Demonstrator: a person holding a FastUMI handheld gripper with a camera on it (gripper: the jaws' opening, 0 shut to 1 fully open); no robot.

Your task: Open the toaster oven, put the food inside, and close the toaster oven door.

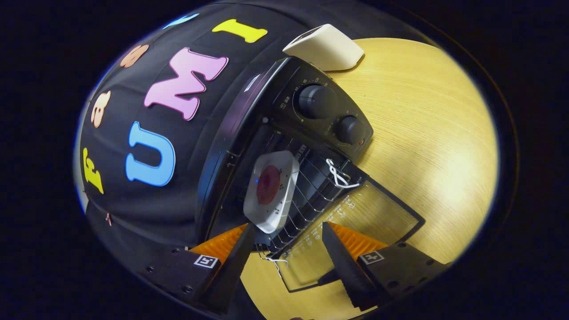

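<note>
The black toaster oven [284, 146] stands on the wooden table [435, 146], its glass door [355, 222] dropped open; a white square plate [272, 191] bearing dark red food [268, 184] rests on the oven's wire rack [311, 186]; the gripper [289, 240] hangs wide apart, empty, just before the plate.

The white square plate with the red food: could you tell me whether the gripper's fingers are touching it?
Apart. In the gripper view, the open gripper sits back from the white square plate on the oven's wire rack.

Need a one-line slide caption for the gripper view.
Open gripper facing the toaster oven, door down, white plate of food on the rack just beyond the fingers.
</note>
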